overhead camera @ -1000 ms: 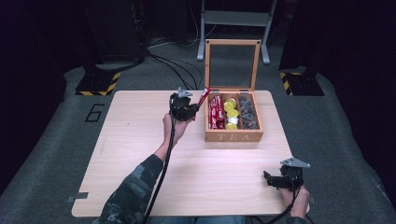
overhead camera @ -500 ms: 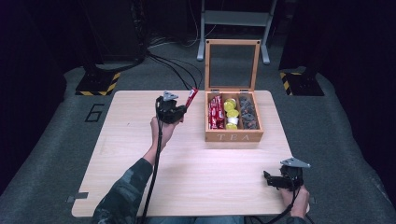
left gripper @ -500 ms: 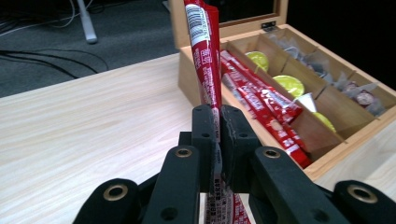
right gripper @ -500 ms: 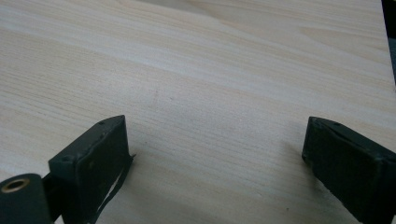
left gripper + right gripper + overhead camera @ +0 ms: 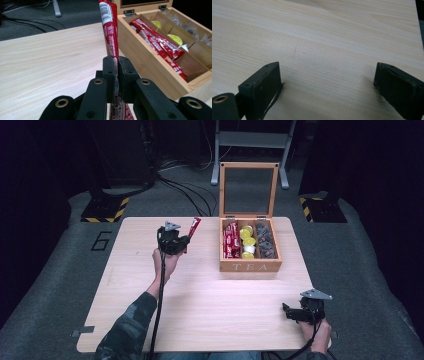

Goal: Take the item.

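Note:
A long red stick packet [image 5: 110, 32] is pinched between the jaws of my left gripper [image 5: 117, 63], which is shut on it; the packet stands up and tilts to the right. From above, my left gripper [image 5: 184, 241] hangs over the table left of the wooden tea box [image 5: 250, 266], with the red packet [image 5: 193, 226] sticking up from it. The box lid stands open; more red packets [image 5: 230, 240], yellow pods [image 5: 246, 234] and grey sachets [image 5: 265, 242] fill its compartments. My right gripper [image 5: 289, 312] rests near the table's front right corner, jaws wide apart, nothing between them [image 5: 327, 85].
The light wooden table [image 5: 215, 310] has bare boards in front of the box and across the left half. Cables [image 5: 175, 190] run over the dark floor behind the table, and a metal stand [image 5: 250, 142] is beyond the box.
My left gripper has carried the red packet leftward, away from the tea box, and a little lower. The right gripper has stayed put.

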`<state>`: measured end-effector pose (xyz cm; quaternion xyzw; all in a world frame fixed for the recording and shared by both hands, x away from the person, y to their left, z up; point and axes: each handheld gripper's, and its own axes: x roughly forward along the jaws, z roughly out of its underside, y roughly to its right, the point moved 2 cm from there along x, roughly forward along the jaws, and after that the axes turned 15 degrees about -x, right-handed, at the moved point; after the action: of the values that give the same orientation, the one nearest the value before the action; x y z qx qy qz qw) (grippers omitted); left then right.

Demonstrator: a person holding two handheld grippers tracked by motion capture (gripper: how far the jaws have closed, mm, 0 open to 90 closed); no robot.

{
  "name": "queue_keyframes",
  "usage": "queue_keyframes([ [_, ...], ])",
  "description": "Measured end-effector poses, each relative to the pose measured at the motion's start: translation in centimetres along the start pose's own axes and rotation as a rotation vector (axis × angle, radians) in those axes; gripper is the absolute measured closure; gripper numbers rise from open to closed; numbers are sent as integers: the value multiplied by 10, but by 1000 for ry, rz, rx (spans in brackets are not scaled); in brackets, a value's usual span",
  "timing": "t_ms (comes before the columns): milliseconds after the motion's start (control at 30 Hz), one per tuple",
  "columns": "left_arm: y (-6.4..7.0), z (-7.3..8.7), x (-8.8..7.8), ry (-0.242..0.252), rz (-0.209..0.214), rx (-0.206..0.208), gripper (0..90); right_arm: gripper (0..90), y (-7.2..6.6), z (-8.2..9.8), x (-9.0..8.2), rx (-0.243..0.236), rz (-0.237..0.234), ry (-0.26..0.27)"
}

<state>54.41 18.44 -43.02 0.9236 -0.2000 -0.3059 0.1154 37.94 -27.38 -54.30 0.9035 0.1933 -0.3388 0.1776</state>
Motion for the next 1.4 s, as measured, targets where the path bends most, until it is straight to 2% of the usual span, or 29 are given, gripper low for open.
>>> queue_keyframes([
  [200, -14, 6, 5, -8, -37, -16, 842, 69, 0, 0, 0, 0, 1, 0],
  [300, -21, 11, 8, -11, -68, -7, 842, 69, 0, 0, 0, 0, 1, 0],
  [367, -26, 14, 11, -23, -77, -28, 841, 69, 0, 0, 0, 1, 1, 0],
  [567, -44, 21, 16, -48, -117, -55, 842, 69, 0, 0, 0, 0, 1, 0],
  [667, -53, 28, 20, -68, -141, -61, 842, 69, 0, 0, 0, 1, 2, 0],
  [700, -59, 34, 24, -78, -153, -76, 842, 69, 0, 0, 0, 1, 2, 0],
  [867, -71, 43, 31, -104, -173, -110, 841, 69, 0, 0, 0, 1, 1, -1],
  [1033, -80, 48, 34, -126, -195, -118, 841, 69, 0, 0, 0, -1, 3, 1],
  [1100, -83, 53, 36, -133, -211, -107, 841, 69, 0, 0, 0, 1, 3, 0],
  [1233, -85, 58, 38, -143, -214, -124, 841, 70, 0, 0, 0, -2, 3, 1],
  [1400, -86, 60, 40, -150, -219, -125, 840, 70, 0, 0, 0, 0, 2, 1],
])
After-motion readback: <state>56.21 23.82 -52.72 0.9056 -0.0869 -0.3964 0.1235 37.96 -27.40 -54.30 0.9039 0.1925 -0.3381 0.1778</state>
